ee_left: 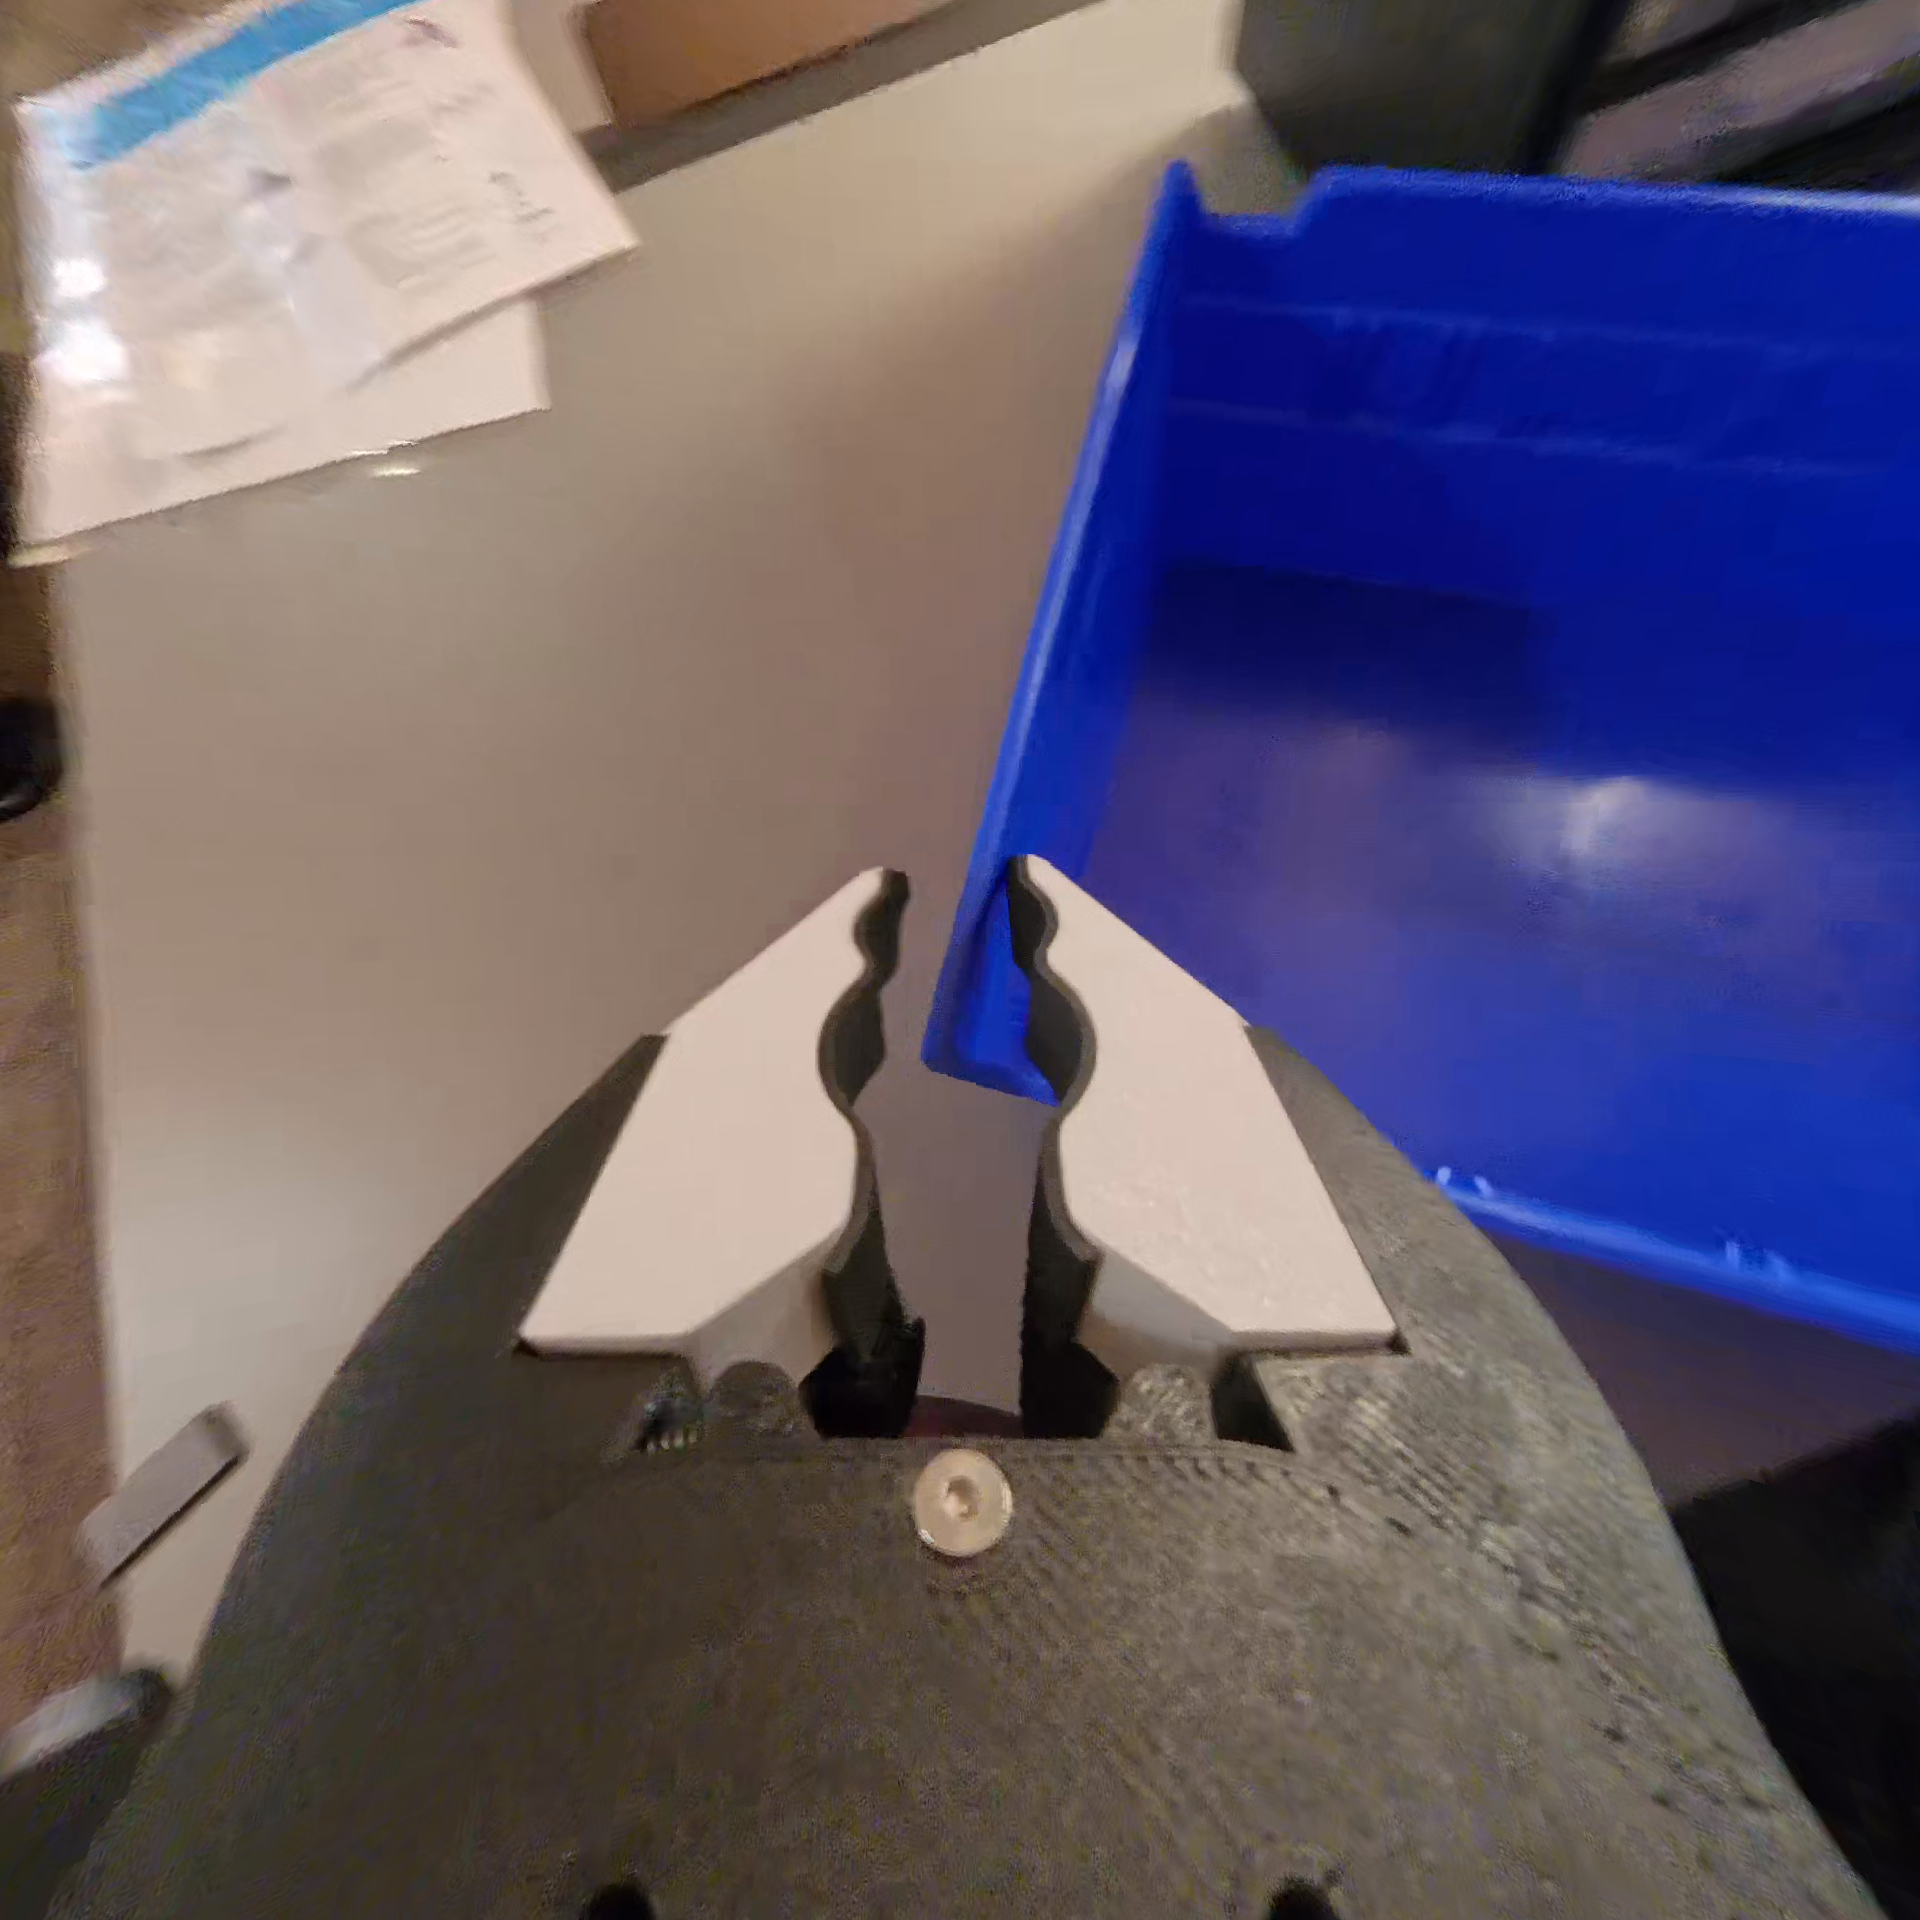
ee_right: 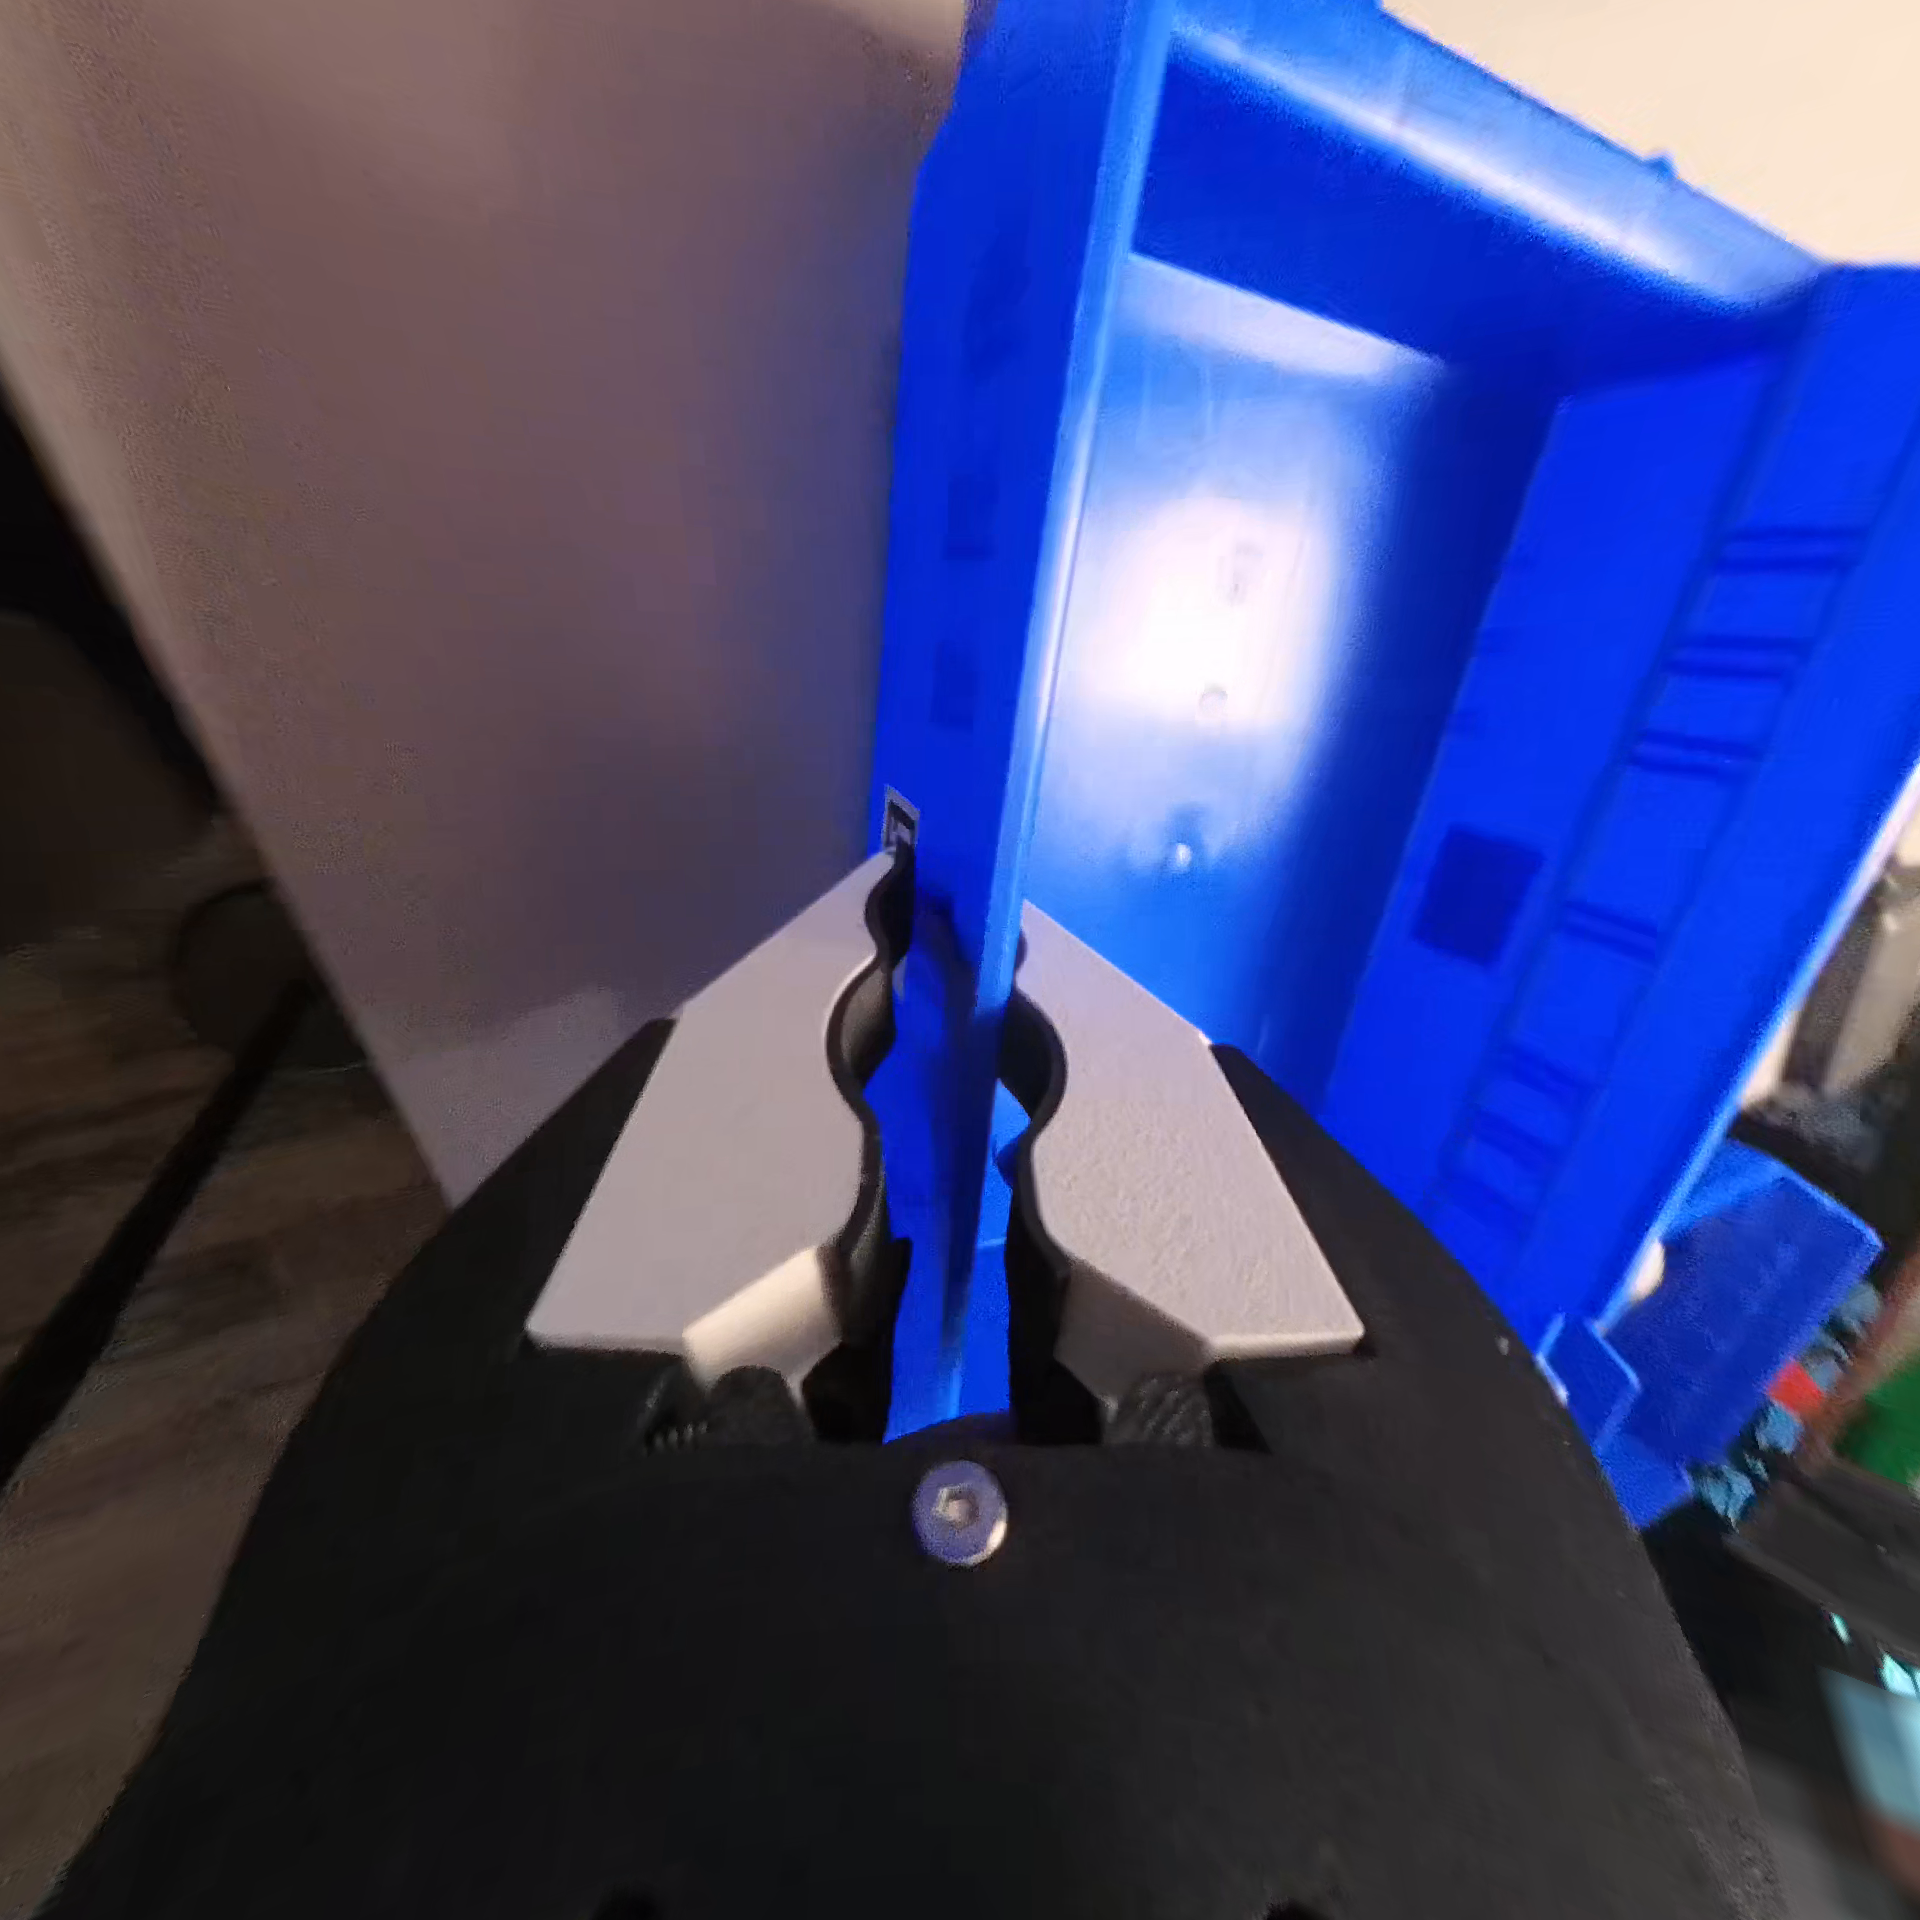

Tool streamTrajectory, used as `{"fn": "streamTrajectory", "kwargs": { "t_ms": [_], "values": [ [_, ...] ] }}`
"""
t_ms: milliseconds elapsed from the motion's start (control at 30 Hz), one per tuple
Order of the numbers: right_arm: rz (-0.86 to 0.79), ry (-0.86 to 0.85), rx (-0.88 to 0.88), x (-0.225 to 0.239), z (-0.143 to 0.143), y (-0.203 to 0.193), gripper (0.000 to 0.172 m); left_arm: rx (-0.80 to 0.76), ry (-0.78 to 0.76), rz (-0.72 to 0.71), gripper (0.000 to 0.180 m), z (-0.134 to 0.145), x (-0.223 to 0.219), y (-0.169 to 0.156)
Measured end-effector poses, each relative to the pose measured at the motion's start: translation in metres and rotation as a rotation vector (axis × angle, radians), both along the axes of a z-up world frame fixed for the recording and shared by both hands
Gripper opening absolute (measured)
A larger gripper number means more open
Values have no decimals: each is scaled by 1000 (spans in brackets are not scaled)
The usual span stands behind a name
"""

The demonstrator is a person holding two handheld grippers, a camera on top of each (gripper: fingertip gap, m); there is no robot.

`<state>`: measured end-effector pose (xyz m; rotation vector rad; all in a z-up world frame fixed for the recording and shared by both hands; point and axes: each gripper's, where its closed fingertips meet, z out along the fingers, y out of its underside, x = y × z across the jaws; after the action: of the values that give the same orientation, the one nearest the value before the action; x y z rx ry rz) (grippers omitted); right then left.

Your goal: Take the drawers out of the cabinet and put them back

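The left hand-held gripper has its two pale fingers slightly apart, and a corner of the blue drawer pokes into the gap between them. That corner lies against the inner face of the right-hand finger, while a sliver of pale surface shows between the drawer wall and the left-hand finger, so this gripper is not clamped on it. The right hand-held gripper is closed on a side wall of the same blue drawer: the thin wall runs up between the fingers, both pads pressing on it from either side, with a small printed sticker on the wall's outer face just above the left-hand fingertip. The drawer is out of the cabinet, held tilted over the light desk, its open side turned toward both cameras. Its inside is bare blue plastic with glare on the bottom and moulded ribs along one wall. At the far left of the desk lie some printed papers, one overlapping another, well apart from the drawer. A brown cardboard box sits beyond the desk's far edge.
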<state>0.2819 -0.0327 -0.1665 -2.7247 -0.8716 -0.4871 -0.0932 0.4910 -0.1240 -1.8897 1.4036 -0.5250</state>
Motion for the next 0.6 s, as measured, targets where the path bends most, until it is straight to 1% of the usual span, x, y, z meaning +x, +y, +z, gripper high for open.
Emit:
{"fn": "streamTrajectory", "kwargs": {
  "t_ms": [33, 67, 100, 133, 200, 233, 300, 367, 433, 533, 567, 600],
  "values": [
    [-29, -29, 13, 11, 2, 0, 20, 37, -6, 65, 26, 6, -4, 11],
    [-57, -56, 39, 20, 6, 1, 24, 71, -40, 129, 32, 16, -8, 17],
    [-90, -79, 84, 28, 12, 2, 33, 92, -100, 177, 39, 28, -12, 16],
    [-130, -86, 149, 32, 20, 4, 39, 102, -175, 208, 46, 42, -14, 9],
    [-211, -52, 333, 29, 41, 11, 53, 115, -333, 249, 57, 65, -18, -19],
    [-256, -28, 456, 25, 54, 16, 57, 125, -404, 264, 63, 73, -21, -38],
    [-363, 58, 737, 11, 79, 27, 65, 142, -529, 269, 68, 81, -23, -83],
    [-470, 179, 996, -6, 93, 36, 74, 165, -613, 257, 77, 78, -21, -126],
    [-589, 253, 1176, -15, 92, 41, 80, 194, -622, 244, 89, 67, -18, -161],
    [-817, 287, 1346, -17, 75, 46, 90, 201, -594, 225, 101, 50, -13, -197],
    [-878, 297, 1369, -19, 66, 49, 93, 205, -585, 222, 103, 45, -12, -206],
    [-916, 286, 1389, -23, 59, 53, 103, 215, -570, 225, 105, 40, -12, -213]
  ]
}}
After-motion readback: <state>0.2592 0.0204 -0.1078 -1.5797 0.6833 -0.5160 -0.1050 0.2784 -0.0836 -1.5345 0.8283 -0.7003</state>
